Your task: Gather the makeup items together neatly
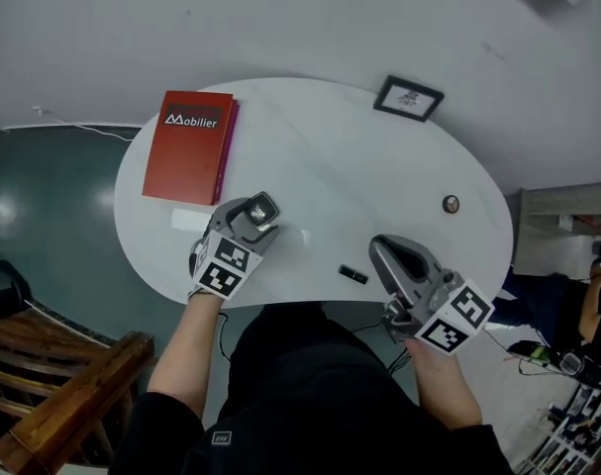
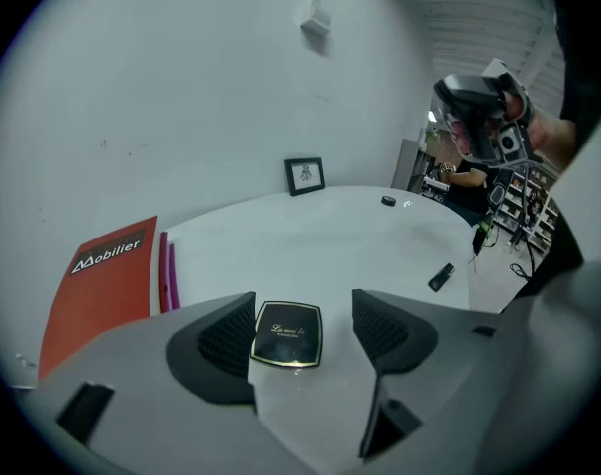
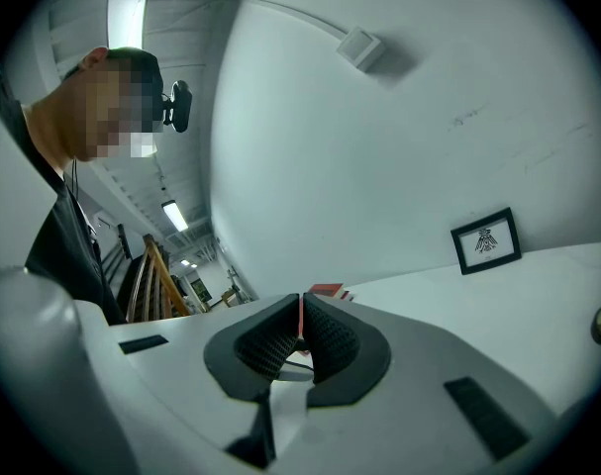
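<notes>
A black compact with a gold rim [image 2: 287, 333] lies flat on the white table [image 1: 330, 166], between the jaws of my left gripper [image 2: 305, 307]. The jaws stand wide and the pads are off it. In the head view the left gripper [image 1: 258, 214] tilts down at the table's near left. A small black stick-shaped item [image 1: 352, 274] lies near the front edge, just left of my right gripper [image 1: 381, 245]. A small round item [image 1: 450, 204] sits far right. The right gripper [image 3: 300, 317] is shut with nothing between its pads, held level above the table edge.
A red book [image 1: 189, 146] over a pink-edged one lies at the table's left. A small black picture frame [image 1: 408, 98] stands at the back by the white wall. A wooden chair [image 1: 62, 384] is at the lower left; floor and clutter lie to the right.
</notes>
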Motion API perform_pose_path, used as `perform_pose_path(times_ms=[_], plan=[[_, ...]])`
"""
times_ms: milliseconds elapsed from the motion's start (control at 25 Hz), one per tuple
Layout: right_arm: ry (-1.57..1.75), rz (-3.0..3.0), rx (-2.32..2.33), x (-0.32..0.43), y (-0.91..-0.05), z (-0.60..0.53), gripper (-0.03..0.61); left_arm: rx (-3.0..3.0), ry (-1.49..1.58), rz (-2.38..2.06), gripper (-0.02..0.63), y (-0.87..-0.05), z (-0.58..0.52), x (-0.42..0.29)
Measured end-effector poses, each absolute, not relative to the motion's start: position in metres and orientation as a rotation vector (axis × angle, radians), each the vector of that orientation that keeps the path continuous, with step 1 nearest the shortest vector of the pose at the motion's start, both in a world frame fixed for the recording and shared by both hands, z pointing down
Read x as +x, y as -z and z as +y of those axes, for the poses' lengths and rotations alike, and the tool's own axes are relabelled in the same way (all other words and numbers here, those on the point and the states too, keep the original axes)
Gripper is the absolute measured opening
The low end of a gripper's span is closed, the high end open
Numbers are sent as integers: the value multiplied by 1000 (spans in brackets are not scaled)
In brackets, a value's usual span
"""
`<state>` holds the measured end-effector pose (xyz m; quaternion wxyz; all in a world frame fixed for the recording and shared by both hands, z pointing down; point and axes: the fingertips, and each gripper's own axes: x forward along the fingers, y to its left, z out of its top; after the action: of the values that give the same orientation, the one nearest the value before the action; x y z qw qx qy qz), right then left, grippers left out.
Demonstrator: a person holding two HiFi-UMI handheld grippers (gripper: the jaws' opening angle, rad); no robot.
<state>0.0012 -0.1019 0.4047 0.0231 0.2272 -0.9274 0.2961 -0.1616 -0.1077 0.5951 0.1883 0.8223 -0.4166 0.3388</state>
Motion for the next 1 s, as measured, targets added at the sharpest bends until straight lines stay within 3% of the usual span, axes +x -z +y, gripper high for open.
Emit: perform_pose_path(times_ms=[560,1000], plan=[[-894,-2853,835,16,-399,-104,37,2192,-1161,-1031,336,-650,-116,-164],[-835,-2874,933,23,-380,-91,37,2162,-1139,-1018,302,-656,-125,-163]])
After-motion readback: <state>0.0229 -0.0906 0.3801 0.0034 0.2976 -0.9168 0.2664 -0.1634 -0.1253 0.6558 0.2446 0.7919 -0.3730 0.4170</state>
